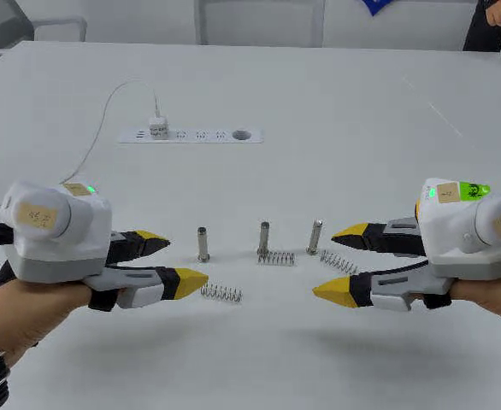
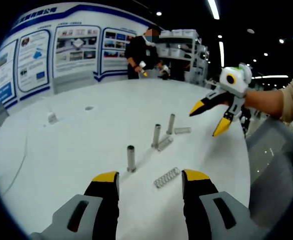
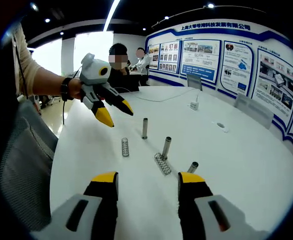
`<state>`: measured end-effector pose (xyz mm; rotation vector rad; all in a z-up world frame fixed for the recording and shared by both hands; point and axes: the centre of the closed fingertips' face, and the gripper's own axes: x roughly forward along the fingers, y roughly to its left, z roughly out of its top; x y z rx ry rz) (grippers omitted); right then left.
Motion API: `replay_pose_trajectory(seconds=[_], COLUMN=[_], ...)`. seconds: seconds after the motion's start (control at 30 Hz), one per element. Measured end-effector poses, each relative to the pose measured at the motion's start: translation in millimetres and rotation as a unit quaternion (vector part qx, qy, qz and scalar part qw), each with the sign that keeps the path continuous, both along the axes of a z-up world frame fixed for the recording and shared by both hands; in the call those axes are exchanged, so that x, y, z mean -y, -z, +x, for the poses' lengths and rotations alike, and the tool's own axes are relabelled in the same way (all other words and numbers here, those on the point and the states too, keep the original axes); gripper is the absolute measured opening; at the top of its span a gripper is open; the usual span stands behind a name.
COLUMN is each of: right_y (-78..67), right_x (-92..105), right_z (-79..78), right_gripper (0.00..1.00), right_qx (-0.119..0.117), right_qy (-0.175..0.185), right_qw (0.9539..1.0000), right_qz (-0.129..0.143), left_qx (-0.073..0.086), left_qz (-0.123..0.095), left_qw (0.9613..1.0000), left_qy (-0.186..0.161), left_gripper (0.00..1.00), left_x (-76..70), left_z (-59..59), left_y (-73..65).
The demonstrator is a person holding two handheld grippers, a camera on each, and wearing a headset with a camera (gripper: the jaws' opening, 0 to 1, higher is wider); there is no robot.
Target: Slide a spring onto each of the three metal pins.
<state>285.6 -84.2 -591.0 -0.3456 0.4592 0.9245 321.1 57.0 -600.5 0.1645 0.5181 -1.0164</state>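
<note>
Nearest me, my left hand-held gripper (image 1: 186, 259) and right hand-held gripper (image 1: 325, 262) hang open, empty. One spring (image 1: 221, 293) lies flat just ahead of the left's jaws, lengthwise along the near edge of the desk (image 1: 250, 367); the pins (image 1: 264, 238) stand bare beyond.

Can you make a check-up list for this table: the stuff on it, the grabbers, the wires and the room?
Surface: white table, flat.
Job's things: three metal pins upright in a row; three springs lying loose near them, none on a pin.
Clutter: nothing seen.
Grippers: left gripper and right gripper both open, holding nothing.
Cables: power strip with a plug and a white cable.
Surroundings: chair behind the table; display boards; a person standing.
</note>
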Motion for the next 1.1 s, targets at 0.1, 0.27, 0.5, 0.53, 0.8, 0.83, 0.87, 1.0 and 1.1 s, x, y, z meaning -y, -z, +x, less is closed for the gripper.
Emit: replay_pose_trajectory(seconds=[0.1, 0.27, 0.5, 0.53, 0.8, 0.83, 0.87, 1.0, 1.1], right_y=[2.5, 6.1, 9.7, 10.7, 22.1, 23.8, 24.7, 28.8, 32.0], right_x=[-6.4, -17.3, -32.6, -35.5, -56.2, -58.9, -60.6, -68.2, -74.7], right_z=[0.7, 1.8, 4.5, 4.8, 4.2, 4.7, 5.1, 7.8, 8.3], right_gripper=[0.47, 0.45, 0.41, 0.41, 0.37, 0.36, 0.36, 0.33, 0.32], right_qx=[-0.002, -0.004, -0.007, -0.008, -0.016, -0.017, -0.017, -0.022, -0.027], right_qy=[-0.007, -0.016, -0.025, -0.027, -0.043, -0.044, -0.045, -0.045, -0.047], right_qw=[1.0, 0.9999, 0.9997, 0.9996, 0.9989, 0.9989, 0.9988, 0.9987, 0.9985], right_qz=[-0.002, -0.004, -0.005, -0.004, -0.008, -0.009, -0.009, -0.008, -0.008], left_qx=[0.002, 0.001, 0.001, 0.001, 0.001, 0.0, 0.0, -0.001, 0.0], left_qz=[0.0, 0.0, -0.002, -0.003, -0.003, -0.004, -0.004, -0.005, -0.005], left_qw=[1.0, 1.0, 0.9999, 0.9999, 0.9999, 0.9999, 0.9999, 0.9999, 0.9999], left_qy=[0.003, 0.007, 0.011, 0.012, 0.014, 0.014, 0.014, 0.014, 0.015], left_gripper=[0.52, 0.52, 0.53, 0.53, 0.53, 0.53, 0.53, 0.53, 0.53], left_x=[-0.4, -1.6, -1.0, -0.7, -0.7, -0.9, -0.9, -0.2, 0.5], left_z=[-2.6, -6.7, -10.7, -11.5, -13.0, -13.3, -13.5, -14.7, -15.1], left_y=[0.3, 2.0, 3.5, 3.7, 4.8, 5.1, 5.3, 5.5, 5.2])
